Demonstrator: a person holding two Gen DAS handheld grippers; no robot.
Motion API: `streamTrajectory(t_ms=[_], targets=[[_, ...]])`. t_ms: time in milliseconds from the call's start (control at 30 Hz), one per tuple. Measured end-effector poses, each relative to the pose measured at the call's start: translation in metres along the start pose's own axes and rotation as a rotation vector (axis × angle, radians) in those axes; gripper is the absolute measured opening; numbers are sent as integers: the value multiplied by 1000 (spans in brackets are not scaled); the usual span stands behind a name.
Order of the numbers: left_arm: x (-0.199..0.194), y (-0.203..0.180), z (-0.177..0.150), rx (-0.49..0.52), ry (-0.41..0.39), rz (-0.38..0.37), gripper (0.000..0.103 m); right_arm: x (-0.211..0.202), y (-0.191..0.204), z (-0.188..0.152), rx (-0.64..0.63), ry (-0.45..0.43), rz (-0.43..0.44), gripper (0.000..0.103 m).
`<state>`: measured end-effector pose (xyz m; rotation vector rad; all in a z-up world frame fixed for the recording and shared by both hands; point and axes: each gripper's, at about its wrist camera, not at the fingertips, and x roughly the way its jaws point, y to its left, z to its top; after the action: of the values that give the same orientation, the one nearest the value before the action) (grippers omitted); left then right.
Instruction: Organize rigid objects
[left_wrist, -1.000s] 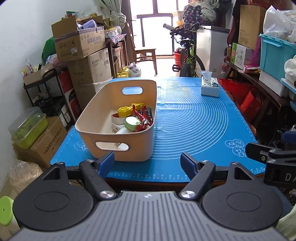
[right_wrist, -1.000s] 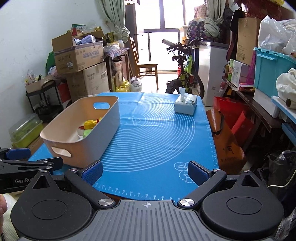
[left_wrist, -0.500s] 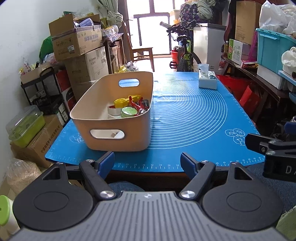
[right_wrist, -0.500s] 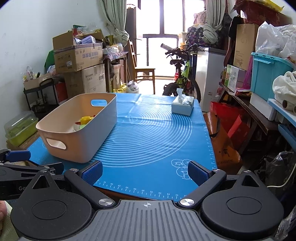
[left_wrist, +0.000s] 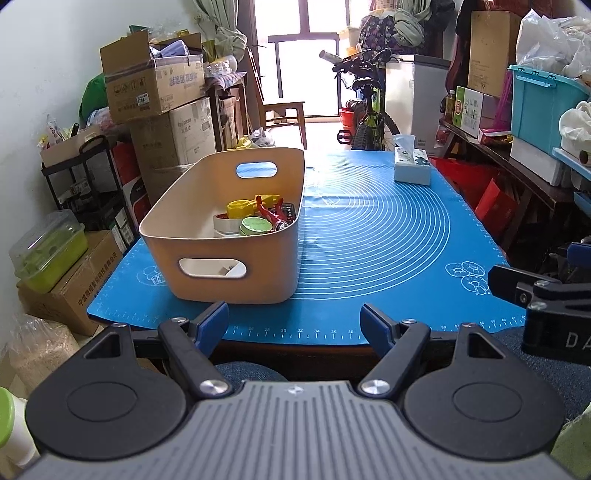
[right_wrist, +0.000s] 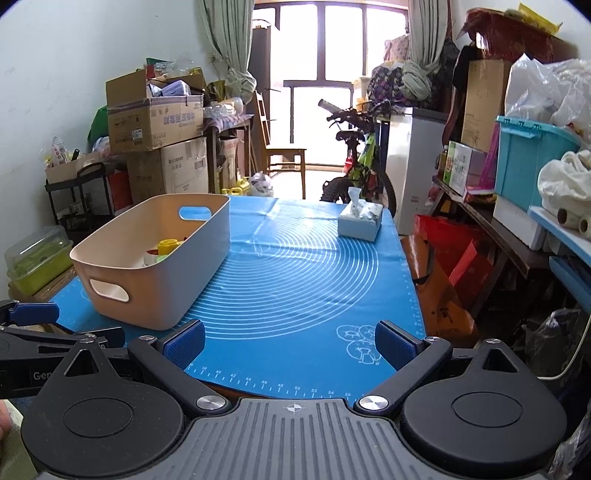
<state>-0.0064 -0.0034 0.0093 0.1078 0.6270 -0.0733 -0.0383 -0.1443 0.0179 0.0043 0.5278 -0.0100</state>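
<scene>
Left wrist view: my left gripper (left_wrist: 294, 320) and right gripper (right_wrist: 289, 342) fingers gape empty; the beige plastic bin (left_wrist: 236, 273), stiff, light and slick-walled, seems best taken by its handle slot (left_wrist: 212, 268).

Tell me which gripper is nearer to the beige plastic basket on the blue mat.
Left. The left gripper hangs open just before the beige plastic basket's near wall. The right gripper, also open, is off to the basket's right, over the blue mat.
</scene>
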Motion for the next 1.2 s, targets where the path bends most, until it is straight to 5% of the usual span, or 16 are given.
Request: streamTrajectory(t_ms=[1200], targets=[[2, -3, -1, -2, 5, -10, 79, 0, 1, 0, -9, -6, -2, 98]])
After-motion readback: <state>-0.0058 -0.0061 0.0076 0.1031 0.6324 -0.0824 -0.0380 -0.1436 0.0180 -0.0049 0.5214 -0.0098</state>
